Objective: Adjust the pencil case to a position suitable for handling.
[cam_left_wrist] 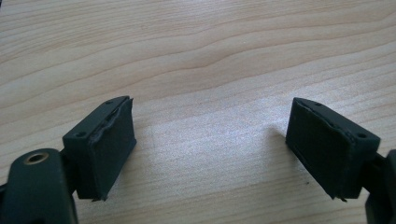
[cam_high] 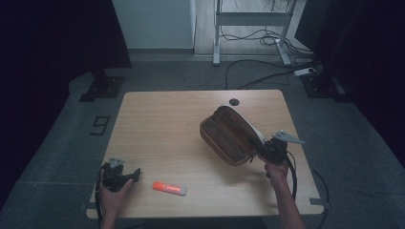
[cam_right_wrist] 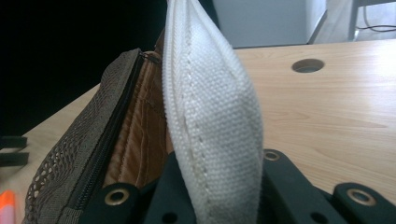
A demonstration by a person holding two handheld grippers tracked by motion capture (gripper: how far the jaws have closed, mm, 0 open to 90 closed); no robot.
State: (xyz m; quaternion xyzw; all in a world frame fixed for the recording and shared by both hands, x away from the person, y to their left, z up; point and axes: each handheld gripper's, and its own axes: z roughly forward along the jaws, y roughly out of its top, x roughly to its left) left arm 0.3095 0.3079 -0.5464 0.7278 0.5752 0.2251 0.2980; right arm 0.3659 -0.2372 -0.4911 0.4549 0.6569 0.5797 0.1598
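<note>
Meanwhile the right hand-held gripper (cam_high: 265, 153) is clamped on the white outer wall of the brown pencil case (cam_high: 228, 135), holding it propped open on the surface (cam_high: 162, 129). Its left hand-held gripper (cam_high: 135, 173) rests wide and empty, near what looks like 1 orange highlighter (cam_high: 169, 188).

table (cam_high: 162, 124): pale wood, smooth, matt | pencil case (cam_high: 228, 136): brown cloth, mesh panel, white coarse woven edge (cam_right_wrist: 215, 121) | highlighter (cam_high: 169, 188): orange glossy plastic | left gripper (cam_left_wrist: 210, 149) pads: matt black rubber
</note>
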